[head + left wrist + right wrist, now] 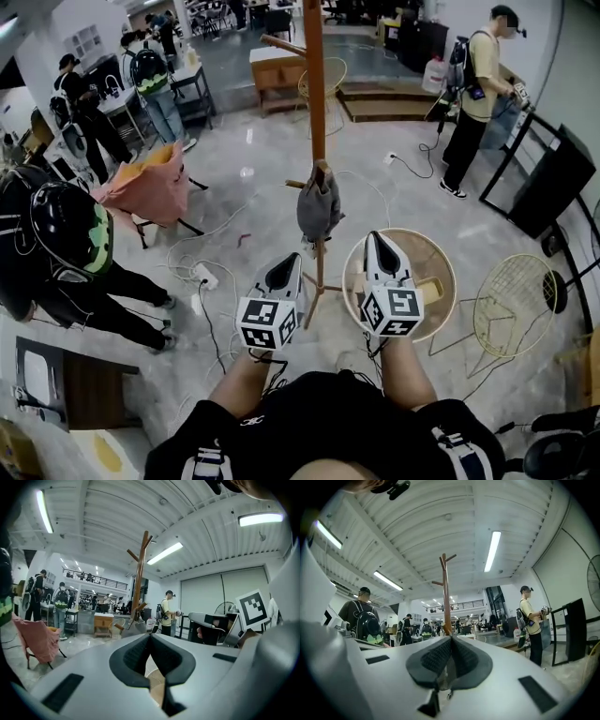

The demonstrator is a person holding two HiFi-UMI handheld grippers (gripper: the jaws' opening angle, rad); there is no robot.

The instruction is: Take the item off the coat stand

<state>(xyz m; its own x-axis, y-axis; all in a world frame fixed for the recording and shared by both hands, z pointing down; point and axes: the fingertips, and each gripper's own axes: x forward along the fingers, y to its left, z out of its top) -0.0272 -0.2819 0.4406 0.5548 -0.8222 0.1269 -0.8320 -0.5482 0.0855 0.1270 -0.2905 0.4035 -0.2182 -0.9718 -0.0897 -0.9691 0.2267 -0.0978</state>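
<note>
The wooden coat stand (314,84) rises in the middle of the head view, with a grey cloth item (319,206) hanging from a low peg. My left gripper (285,267) is held below and left of the item, a short way off, jaws shut and empty. My right gripper (379,244) is level with it to the right of the pole, also shut on nothing. In the left gripper view the coat stand (139,581) and grey item (133,627) sit just past the closed jaw tips (150,635). The right gripper view shows the stand (446,592) straight ahead.
A round wooden table (441,272) lies under my right gripper, with a wire chair (516,305) further right. A power strip and cables (204,275) run over the floor at left. A pink cloth (150,187) drapes a chair. Several people stand around; a black rack (548,183) is at right.
</note>
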